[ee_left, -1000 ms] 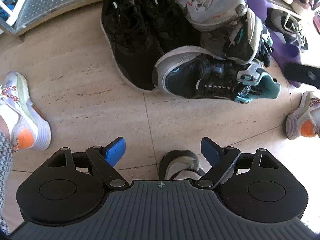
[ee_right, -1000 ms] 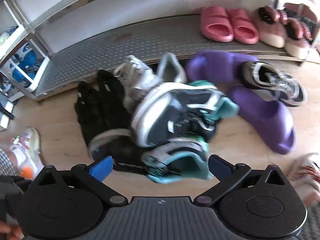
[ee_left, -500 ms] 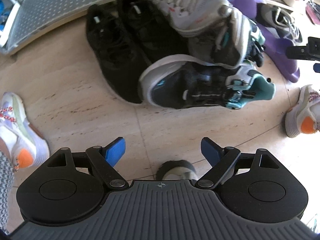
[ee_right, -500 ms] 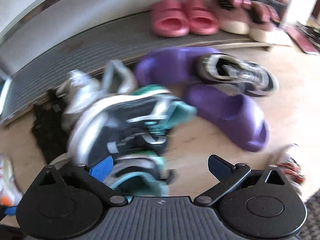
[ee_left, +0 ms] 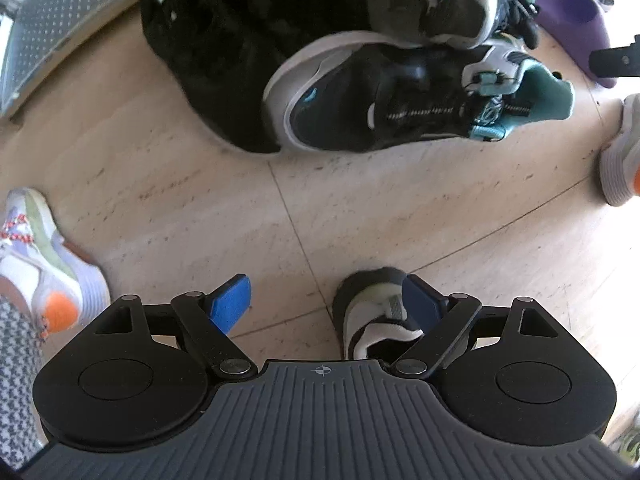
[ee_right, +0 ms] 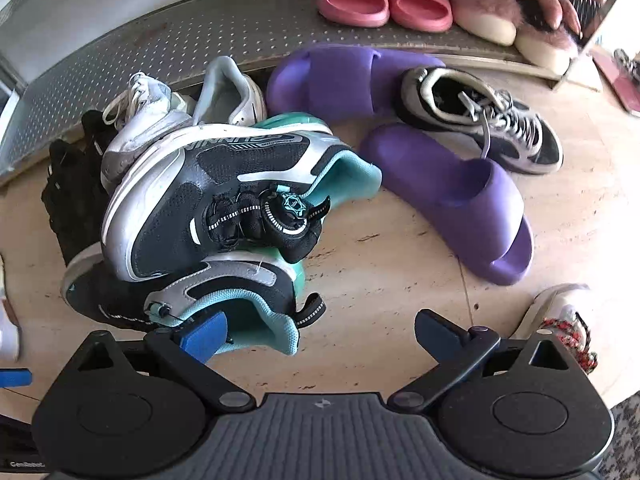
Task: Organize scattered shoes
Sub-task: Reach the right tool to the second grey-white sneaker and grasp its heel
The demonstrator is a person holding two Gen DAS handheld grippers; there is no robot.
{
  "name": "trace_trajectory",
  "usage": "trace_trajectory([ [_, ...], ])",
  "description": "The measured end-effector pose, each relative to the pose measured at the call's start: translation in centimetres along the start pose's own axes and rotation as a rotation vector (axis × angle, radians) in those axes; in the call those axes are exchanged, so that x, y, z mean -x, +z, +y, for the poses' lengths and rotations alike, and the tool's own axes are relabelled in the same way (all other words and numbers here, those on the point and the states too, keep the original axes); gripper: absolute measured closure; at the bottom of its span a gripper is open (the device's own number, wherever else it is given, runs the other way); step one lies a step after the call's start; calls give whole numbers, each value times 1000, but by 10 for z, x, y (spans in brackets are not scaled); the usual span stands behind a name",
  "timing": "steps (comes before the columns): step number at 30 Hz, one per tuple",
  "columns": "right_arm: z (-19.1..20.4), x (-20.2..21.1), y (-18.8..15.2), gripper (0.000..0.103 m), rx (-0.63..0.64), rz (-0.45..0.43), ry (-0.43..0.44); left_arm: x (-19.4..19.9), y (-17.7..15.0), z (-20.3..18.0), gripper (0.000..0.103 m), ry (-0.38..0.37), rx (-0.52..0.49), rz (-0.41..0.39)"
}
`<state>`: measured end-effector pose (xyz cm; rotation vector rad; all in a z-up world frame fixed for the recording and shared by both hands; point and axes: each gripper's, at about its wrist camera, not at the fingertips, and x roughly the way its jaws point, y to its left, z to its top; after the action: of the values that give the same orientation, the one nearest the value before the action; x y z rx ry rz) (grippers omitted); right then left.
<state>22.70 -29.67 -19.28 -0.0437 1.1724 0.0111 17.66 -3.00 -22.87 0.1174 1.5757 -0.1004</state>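
Observation:
A heap of shoes lies on the tiled floor before a low metal shelf (ee_right: 168,44). Two black-and-teal sneakers are stacked, the upper one (ee_right: 216,192) on its side over the lower one (ee_right: 224,304) (ee_left: 400,96). Black sneakers (ee_left: 208,52) and a grey-white sneaker (ee_right: 140,120) lie behind them. Two purple slides (ee_right: 452,192) and a black-and-white sneaker (ee_right: 484,120) sit to the right. My left gripper (ee_left: 326,300) is open above the floor, with a black-and-white shoe (ee_left: 372,312) by its right finger. My right gripper (ee_right: 320,334) is open, its left finger at the lower teal sneaker's heel.
Pink slides (ee_right: 384,0) and furry slippers (ee_right: 516,20) stand on the shelf. A person's feet in white sneakers with orange heels (ee_left: 44,264) (ee_left: 624,160) stand at both sides. Bare floor tiles (ee_left: 320,208) lie between the heap and my left gripper.
The left gripper has moved closer to the heap and lower. The right gripper swung right and then settled nearer the teal sneakers. Both stayed open.

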Motion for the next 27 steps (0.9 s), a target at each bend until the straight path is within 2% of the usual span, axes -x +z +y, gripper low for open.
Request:
trace_trajectory([
  [6,2,-2,4,2,85,-25,-26,13,5,-5,16,-24,-10,-87],
  [8,1,-14,24,2,251,-70,-88,12,7,-5,16,-21,-9,-93],
  [10,-4,-25,38,2,424,-110,-155,9,9,-4,16,-18,1,-87],
  [15,-26,-66,60,2,715,-138,-282,-8,14,10,16,0,57,-33],
  [22,-41,-142,82,3,1004,-91,-329,-26,23,29,16,1,152,37],
  [27,-48,-190,98,5,1123,-43,-392,-32,28,32,16,4,165,59],
])
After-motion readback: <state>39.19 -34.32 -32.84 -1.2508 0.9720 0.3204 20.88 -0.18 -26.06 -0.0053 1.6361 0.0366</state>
